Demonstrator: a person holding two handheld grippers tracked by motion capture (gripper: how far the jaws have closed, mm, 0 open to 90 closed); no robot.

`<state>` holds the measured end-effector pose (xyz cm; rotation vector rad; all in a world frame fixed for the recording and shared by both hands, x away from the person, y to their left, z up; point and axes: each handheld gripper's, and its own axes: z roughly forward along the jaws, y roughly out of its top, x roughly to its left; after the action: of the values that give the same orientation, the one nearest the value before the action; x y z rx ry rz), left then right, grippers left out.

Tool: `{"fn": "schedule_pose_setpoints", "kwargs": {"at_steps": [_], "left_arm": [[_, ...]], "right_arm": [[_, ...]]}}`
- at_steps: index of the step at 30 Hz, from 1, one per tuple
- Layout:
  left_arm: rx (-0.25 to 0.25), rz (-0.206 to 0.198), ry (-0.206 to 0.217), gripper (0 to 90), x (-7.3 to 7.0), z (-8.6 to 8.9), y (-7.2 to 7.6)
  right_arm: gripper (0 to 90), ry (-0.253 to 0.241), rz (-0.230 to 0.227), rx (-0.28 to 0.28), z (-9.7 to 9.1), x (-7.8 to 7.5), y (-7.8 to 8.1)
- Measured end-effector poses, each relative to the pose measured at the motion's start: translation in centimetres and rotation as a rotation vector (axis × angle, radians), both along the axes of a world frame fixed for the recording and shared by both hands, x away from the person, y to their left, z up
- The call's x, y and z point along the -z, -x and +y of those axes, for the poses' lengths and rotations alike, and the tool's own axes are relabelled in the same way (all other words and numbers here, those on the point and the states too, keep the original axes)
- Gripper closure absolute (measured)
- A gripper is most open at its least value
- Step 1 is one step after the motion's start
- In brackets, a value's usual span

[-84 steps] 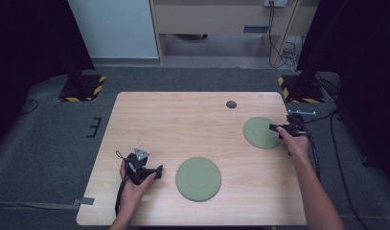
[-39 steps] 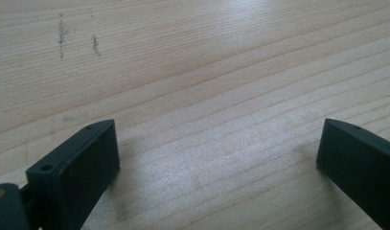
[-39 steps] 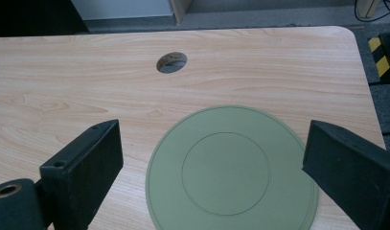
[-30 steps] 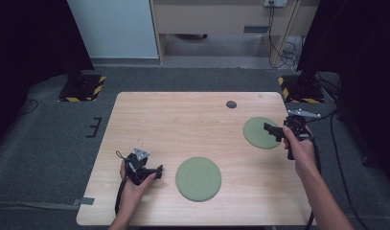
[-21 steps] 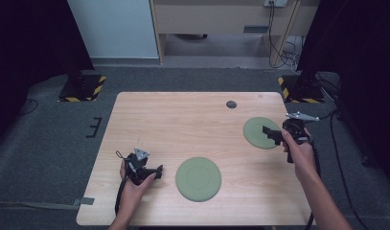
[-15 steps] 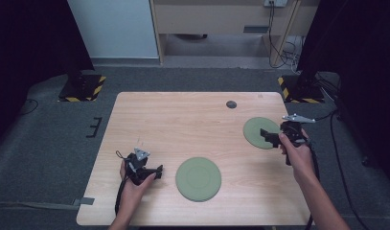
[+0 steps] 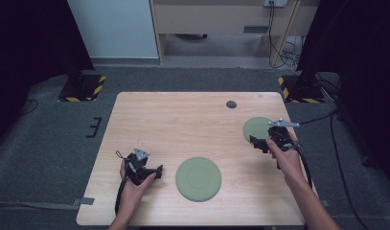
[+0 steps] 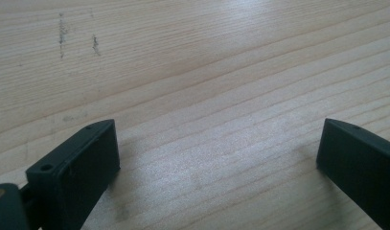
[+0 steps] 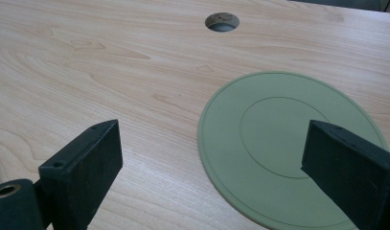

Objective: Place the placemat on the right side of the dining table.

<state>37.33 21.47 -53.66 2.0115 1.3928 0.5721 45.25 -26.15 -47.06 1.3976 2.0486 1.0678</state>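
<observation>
wooden table (image 7: 183, 124) | round cable hole (image 7: 231, 104) | larger green plate (image 7: 198, 178)

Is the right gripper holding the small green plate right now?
No, in the right gripper view the jaws of the right gripper stand wide apart over the small green plate, which lies flat on the table.

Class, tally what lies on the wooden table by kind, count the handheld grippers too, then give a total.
Green round plates: 2, a larger plate and a smaller plate
Handheld grippers: 2, the left gripper and the right gripper
Total: 4
</observation>
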Motion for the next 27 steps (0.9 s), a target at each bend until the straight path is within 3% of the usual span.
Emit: {"fn": "schedule_pose_setpoints", "kwargs": {"at_steps": [27], "left_arm": [[0.001,0.000,0.000,0.3,0.0,0.0,0.0]], "right_arm": [[7.1,0.013,0.033,-0.061,2.3,1.7,1.0]]}}
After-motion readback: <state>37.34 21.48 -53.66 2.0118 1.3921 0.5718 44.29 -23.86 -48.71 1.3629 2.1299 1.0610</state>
